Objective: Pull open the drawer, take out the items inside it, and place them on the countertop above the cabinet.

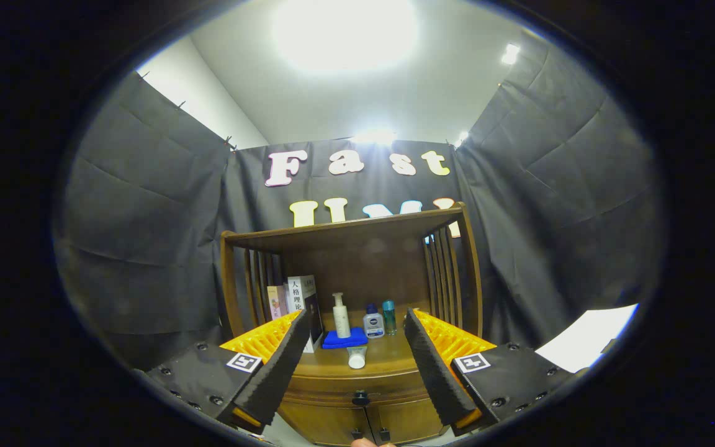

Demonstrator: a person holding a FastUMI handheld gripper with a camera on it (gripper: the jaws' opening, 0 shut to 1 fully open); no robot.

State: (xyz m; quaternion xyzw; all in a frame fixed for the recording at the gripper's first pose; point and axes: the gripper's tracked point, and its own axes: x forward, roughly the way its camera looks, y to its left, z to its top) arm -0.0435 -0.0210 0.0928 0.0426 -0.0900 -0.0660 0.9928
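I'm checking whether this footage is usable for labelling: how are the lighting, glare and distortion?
Gripper view: the bright ceiling light blows out to white glare; fisheye bending curves the brown wooden cabinet and its shelf; the white pump bottle and dark round drawer knob stay sharp and evenly lit; the gripper has open jaws framing the countertop, in focus.

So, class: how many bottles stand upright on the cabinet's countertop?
3: a white pump bottle on the blue cloth, a small bottle right of it, then a teal bottle. Books may hide others. The gripper jaws are open.

Hand-held gripper [357, 366]: ridged fingers wide apart, screwed black mounts with square black-and-white markers.
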